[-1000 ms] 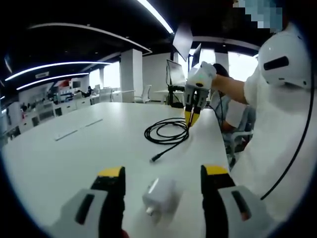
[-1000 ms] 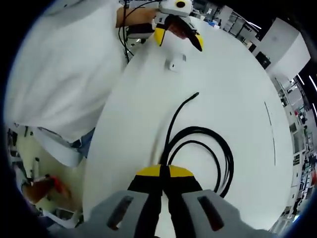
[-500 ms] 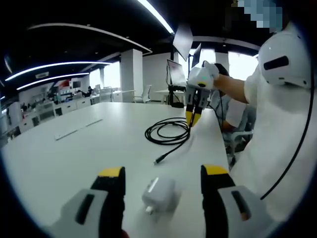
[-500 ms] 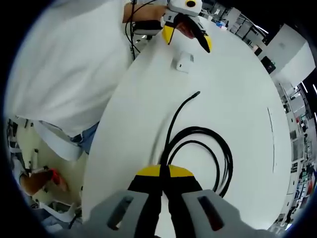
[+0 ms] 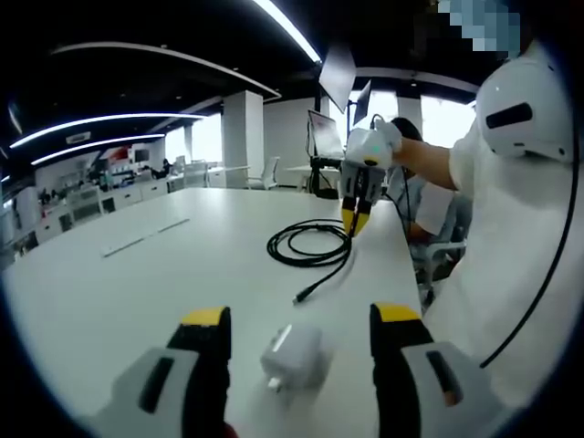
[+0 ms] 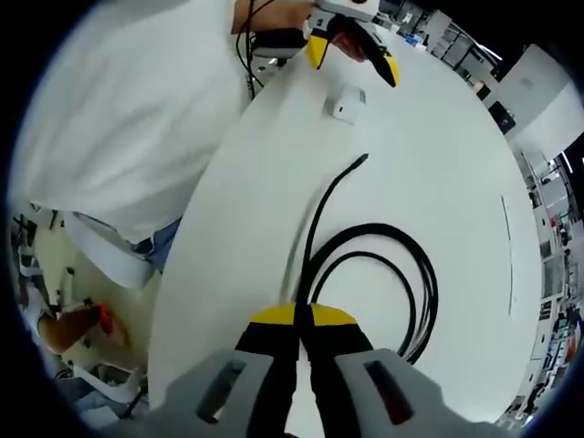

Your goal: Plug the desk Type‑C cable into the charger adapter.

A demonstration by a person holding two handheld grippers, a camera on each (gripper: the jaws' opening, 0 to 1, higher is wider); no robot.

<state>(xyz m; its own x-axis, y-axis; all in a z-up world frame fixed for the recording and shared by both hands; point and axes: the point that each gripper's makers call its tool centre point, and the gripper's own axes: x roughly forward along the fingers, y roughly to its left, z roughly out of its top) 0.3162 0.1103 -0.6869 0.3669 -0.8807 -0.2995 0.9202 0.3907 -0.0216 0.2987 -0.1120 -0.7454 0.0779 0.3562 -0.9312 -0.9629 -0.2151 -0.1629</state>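
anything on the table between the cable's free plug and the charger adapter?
No: bare table between cable plug and charger adapter, clearest in the right gripper view.

Broad white desk [image 5: 137, 292] stretching off into an open office, pale strip [image 5: 121, 247] lying flat on it far over. White pillar [image 5: 242, 137] behind, bright ceiling light lines [image 5: 96, 121] overhead. Monitor [image 5: 322, 135] beyond the far edge. White shirt [image 6: 119, 119] alongside the desk edge.

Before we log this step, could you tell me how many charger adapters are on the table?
1. The white charger adapter lies on the white table between the open jaws of the left gripper, near the cable plug. None else shows.
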